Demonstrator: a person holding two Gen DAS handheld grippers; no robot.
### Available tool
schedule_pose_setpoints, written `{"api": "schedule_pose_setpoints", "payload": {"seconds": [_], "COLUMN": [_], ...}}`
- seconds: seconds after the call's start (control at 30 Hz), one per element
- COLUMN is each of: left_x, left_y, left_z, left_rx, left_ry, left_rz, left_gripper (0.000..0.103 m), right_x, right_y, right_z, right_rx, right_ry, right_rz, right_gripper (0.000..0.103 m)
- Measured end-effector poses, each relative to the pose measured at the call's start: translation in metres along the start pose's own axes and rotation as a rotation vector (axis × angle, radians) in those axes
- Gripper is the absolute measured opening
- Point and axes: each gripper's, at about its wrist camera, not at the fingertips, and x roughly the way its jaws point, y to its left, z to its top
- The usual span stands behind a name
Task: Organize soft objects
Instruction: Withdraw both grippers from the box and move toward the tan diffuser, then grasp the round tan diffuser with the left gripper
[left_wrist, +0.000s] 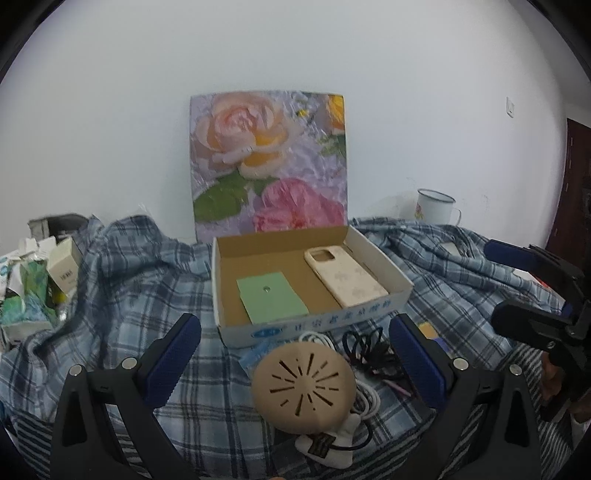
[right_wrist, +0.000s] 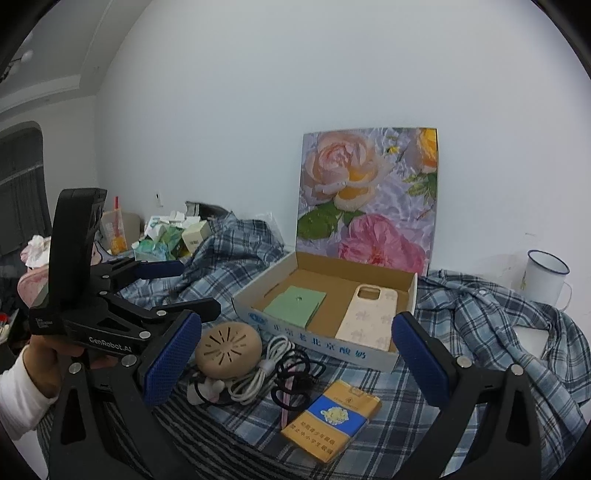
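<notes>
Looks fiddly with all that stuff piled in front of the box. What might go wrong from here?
Three things, I'd guess. The white cable and black cord lie tangled against the tan dome, so lifting one may drag the others. The box sits on a rumpled shirt, so a nudge could tip it. Both grippers are open and close together; they could collide.

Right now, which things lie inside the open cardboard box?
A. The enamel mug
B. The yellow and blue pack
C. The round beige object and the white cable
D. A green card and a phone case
D: inside the cardboard box lie only the green card and the phone case; the round beige object, white cable, yellow and blue pack and mug sit outside it.
</notes>
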Motion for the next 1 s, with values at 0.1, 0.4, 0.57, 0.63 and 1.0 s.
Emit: {"api": "schedule_pose_setpoints", "payload": {"seconds": [0.1, 0.4, 0.57, 0.63, 1.0], "left_x": [0.006, 0.014, 0.016, 0.019, 0.047], "left_y": [-0.001, 0.003, 0.004, 0.005, 0.009], "left_z": [-0.006, -0.013, -0.014, -0.015, -0.024], "left_rx": [0.007, -0.005, -0.007, -0.01, -0.037], "left_ry": [0.029, 0.06, 0.073, 0.089, 0.239], "left_rz": [0.001, 0.002, 0.001, -0.005, -0.033], "left_gripper": [0.103, 0.103, 0.103, 0.103, 0.103], "right_x": [0.007, 0.028, 0.035, 0.035, 0.04], "right_y": [-0.001, -0.003, -0.006, -0.007, -0.01], "right_z": [-0.007, -0.025, -0.029, -0.03, -0.031], "right_rx": [-0.001, -0.009, 0.009, 0.014, 0.034], "right_ry": [0.033, 0.12, 0.15, 0.156, 0.186], "right_rz": [0.008, 0.01, 0.016, 0.017, 0.022], "right_gripper": [0.103, 0.103, 0.103, 0.103, 0.103]}}
